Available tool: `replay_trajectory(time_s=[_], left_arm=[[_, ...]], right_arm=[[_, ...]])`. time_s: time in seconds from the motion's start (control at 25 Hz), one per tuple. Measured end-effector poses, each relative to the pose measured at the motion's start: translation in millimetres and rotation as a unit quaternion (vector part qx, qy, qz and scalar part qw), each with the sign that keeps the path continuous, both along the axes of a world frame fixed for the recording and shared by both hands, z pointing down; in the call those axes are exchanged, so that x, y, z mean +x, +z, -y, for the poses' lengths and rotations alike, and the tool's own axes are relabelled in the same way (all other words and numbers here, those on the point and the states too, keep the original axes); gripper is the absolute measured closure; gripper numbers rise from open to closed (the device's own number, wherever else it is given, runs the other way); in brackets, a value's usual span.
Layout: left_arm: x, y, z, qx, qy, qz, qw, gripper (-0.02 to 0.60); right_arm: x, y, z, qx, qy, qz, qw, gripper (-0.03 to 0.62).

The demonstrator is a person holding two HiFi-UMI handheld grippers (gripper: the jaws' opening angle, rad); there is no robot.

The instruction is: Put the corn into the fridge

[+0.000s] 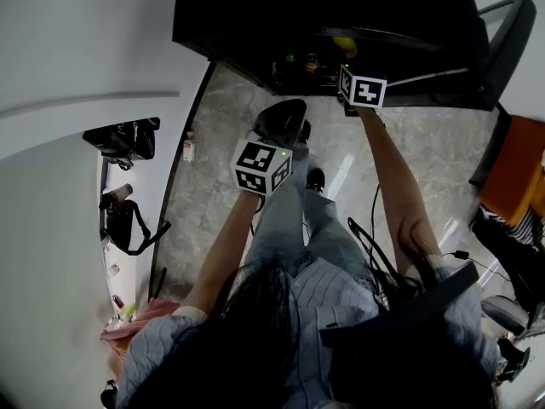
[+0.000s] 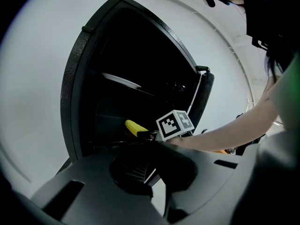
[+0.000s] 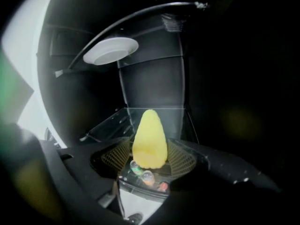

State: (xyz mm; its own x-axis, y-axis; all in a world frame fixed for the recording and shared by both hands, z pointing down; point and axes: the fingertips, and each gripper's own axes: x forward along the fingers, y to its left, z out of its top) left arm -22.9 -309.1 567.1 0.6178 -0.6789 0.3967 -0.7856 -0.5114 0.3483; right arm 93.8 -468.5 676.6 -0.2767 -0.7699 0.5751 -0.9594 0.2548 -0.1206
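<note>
The yellow corn stands tip-forward between the mesh pads of my right gripper, which is shut on it. It is held inside the open black fridge, above a glass shelf. From the left gripper view the corn shows at the fridge's mouth, just ahead of the right gripper's marker cube. My left gripper hangs lower, outside the fridge, over the floor. Its jaws look closed with nothing between them.
A white plate lies on an upper fridge shelf. The fridge door stands open at the right. Small items sit low in the fridge. Bags and a bottle are at the left wall, an orange chair at the right.
</note>
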Motion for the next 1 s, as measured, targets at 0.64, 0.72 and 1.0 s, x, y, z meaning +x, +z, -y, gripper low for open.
replay_trajectory(time_s=[0.64,0.72,1.0], left_arm=[[-1.2,3.1,0.7,-0.005,-0.001,0.005,1.0,0.572],[-1.5,3.3,1.1,-0.006,-0.002,0.005,1.0,0.572],[-5.7,4.4,1.2,-0.008,-0.001,0.01,0.9999,0.572]], right_arm=[[0.6,4.6,11.0,-0.002,-0.011,-0.025,1.0,0.365],[1.7,3.9,16.2,-0.004,-0.01,-0.027,1.0,0.365],[0.1,4.3,23.9,-0.014,-0.015,-0.018,1.0,0.365]])
